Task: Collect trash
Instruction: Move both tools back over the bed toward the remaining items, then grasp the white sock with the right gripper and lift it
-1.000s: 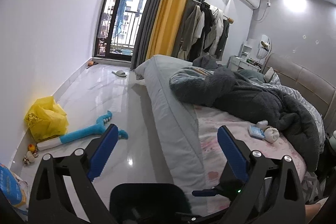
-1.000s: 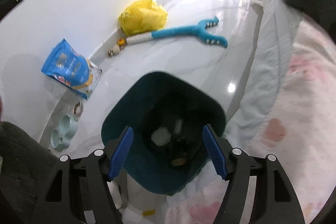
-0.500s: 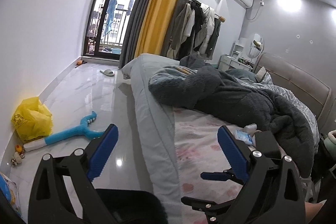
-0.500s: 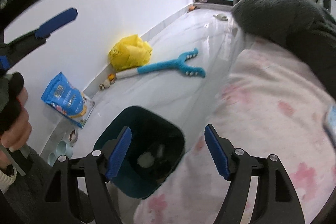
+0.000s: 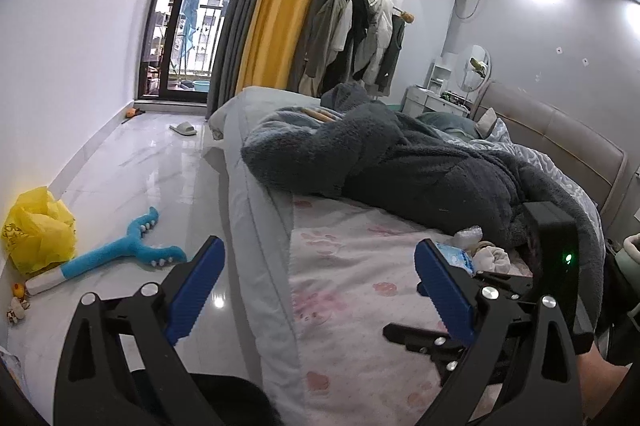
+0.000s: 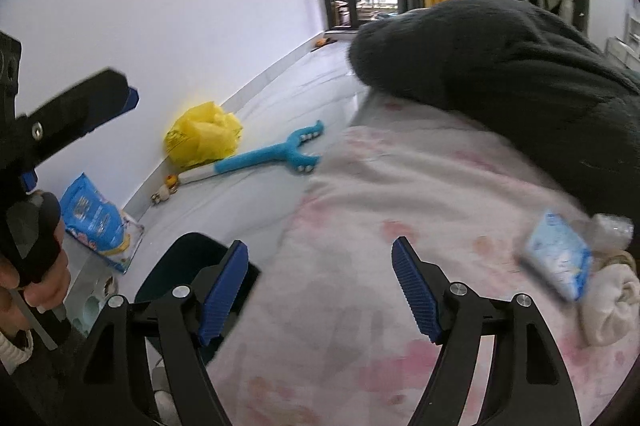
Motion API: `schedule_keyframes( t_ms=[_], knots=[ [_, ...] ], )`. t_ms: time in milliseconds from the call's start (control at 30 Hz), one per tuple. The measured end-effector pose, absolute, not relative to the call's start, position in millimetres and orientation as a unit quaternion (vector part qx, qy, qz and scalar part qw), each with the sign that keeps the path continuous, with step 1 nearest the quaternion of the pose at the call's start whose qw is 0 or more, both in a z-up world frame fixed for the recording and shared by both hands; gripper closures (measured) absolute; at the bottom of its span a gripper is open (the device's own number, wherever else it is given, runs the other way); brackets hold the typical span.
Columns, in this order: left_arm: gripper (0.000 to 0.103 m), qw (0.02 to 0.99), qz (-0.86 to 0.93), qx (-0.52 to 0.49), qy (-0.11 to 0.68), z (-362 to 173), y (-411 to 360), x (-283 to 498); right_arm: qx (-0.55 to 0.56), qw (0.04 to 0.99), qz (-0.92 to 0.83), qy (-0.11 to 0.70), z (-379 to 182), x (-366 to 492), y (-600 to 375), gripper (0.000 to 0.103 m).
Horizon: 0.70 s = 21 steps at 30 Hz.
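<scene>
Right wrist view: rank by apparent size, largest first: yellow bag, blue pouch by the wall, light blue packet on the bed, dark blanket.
1. dark blanket
2. yellow bag
3. blue pouch
4. light blue packet, smaller though nearer the camera

Bag and pouch look close; the ranking between them is unsure.

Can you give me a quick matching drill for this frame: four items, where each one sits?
Items:
1. crumpled yellow plastic bag
2. long blue plush toy with forked end
3. small light-blue wrapped packet
4. dark teal plastic bin

Places:
A. on the pink-print bedsheet, beside a cream cloth bundle
B. on the floor against the white wall
C. on the floor at the bed's near corner, behind the right claw's left finger
D. flat on the glossy floor, next to the yellow bag

Pairs: 1-B, 2-D, 3-A, 4-C
</scene>
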<state>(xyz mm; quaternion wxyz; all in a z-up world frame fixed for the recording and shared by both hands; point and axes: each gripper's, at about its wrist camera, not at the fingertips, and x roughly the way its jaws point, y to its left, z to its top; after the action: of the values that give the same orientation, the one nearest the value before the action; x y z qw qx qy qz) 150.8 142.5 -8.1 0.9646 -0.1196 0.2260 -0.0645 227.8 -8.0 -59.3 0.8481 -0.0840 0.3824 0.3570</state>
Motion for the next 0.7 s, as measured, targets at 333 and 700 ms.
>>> schedule_keyframes(
  t_ms=[333, 700],
  knots=[
    [0.006, 0.961, -0.087, -0.108, 0.239, -19, 104, 188, -0.084, 0.878, 0.293, 0.368, -54, 262, -77, 0.027],
    [0.006, 0.956, -0.109, -0.104, 0.253, -33, 65, 220, -0.062, 0.893, 0.245, 0.374, -57, 290, -149, 0.027]
  ],
)
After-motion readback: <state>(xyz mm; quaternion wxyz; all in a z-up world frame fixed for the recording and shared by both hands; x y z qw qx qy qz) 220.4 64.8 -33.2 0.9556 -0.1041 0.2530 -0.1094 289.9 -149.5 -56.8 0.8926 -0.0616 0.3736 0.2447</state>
